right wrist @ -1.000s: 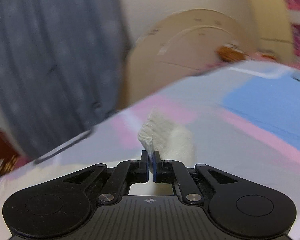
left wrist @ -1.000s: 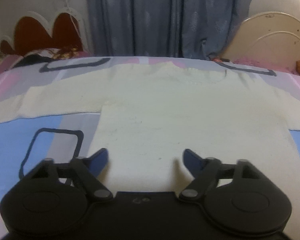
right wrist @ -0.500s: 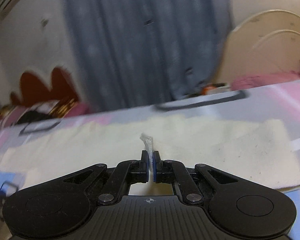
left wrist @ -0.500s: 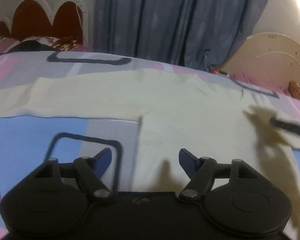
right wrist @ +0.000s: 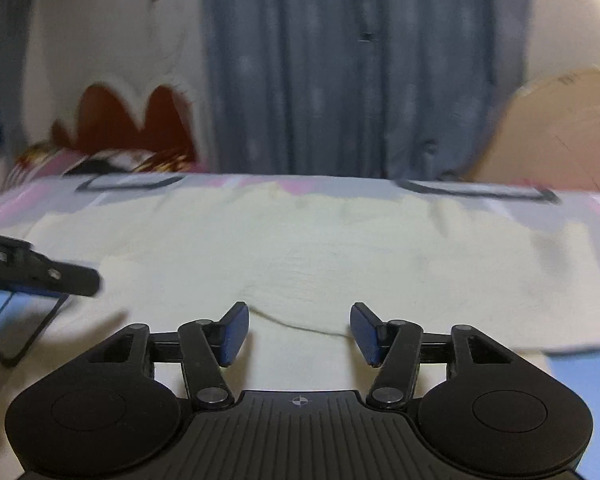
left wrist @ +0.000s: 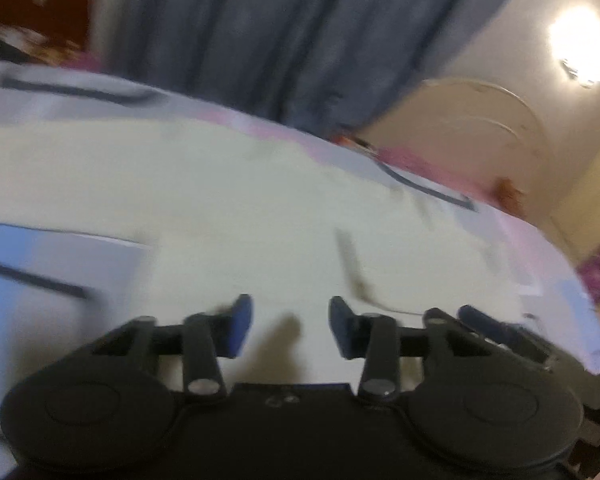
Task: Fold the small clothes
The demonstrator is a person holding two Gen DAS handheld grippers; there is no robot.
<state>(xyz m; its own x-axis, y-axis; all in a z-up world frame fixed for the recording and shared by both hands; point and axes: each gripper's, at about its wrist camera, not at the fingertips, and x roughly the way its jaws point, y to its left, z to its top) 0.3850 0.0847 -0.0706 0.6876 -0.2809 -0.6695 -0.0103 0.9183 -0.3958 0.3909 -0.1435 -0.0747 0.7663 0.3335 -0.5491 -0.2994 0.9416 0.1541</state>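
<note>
A cream long-sleeved sweater (right wrist: 308, 252) lies flat on the bed; it also fills the left wrist view (left wrist: 220, 208). Its right sleeve is folded in across the body, with the cuff edge (right wrist: 292, 322) just ahead of my right gripper (right wrist: 299, 330). That gripper is open and empty above the sweater's lower body. My left gripper (left wrist: 287, 326) is open and empty over the sweater too. It shows as a dark bar at the left of the right wrist view (right wrist: 40, 272). The left wrist view is motion-blurred.
The bed has a blue, pink and grey sheet (right wrist: 4, 320). A red and white headboard (right wrist: 128, 120) and pillows stand at the back left. Blue curtains (right wrist: 360, 72) hang behind. A cream board (right wrist: 560, 132) stands at the back right.
My right gripper carried the sleeve cuff leftward over the sweater's body, then opened and let it go. My left gripper swung right over the sweater and stayed open.
</note>
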